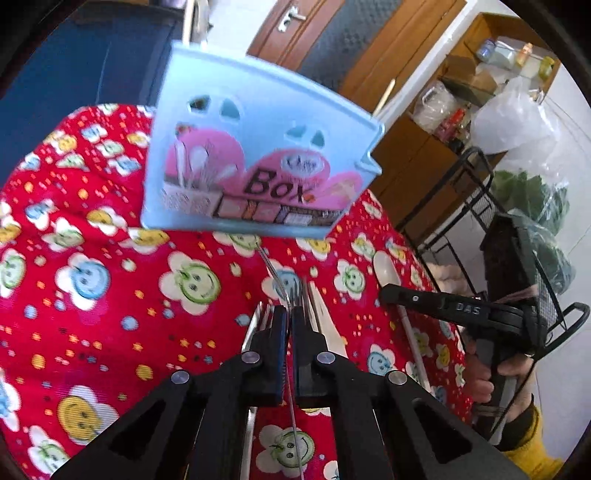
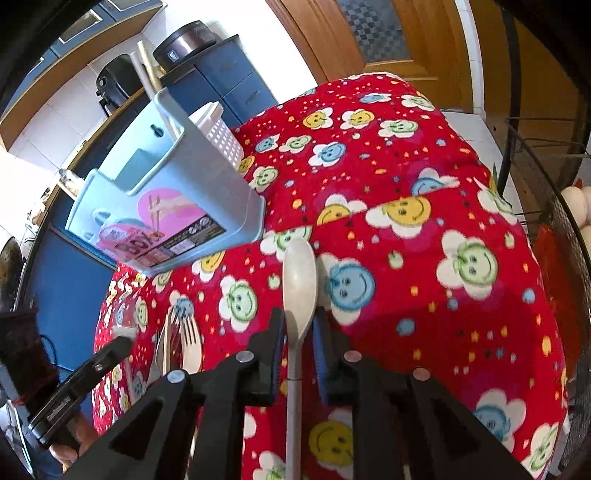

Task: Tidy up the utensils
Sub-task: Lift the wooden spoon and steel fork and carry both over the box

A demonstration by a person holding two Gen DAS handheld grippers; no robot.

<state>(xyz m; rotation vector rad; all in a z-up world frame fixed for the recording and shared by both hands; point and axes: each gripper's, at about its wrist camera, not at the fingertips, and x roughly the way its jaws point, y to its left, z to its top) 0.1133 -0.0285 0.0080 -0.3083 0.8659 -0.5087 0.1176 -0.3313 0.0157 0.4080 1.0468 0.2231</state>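
Left gripper angled down over the red smiley-print tablecloth, jaws clenched together above a cluster of metal forks lying flat on the cloth; whether a thin wire or handle sits pinched between the pads, cannot tell. Right gripper tilted steeply down near the table's right edge, jaws slightly parted around a white spoon, pads beside the neck, not pressing. Pale blue utensil box standing toward the far edge. Behind, a wooden door and blue cabinet.
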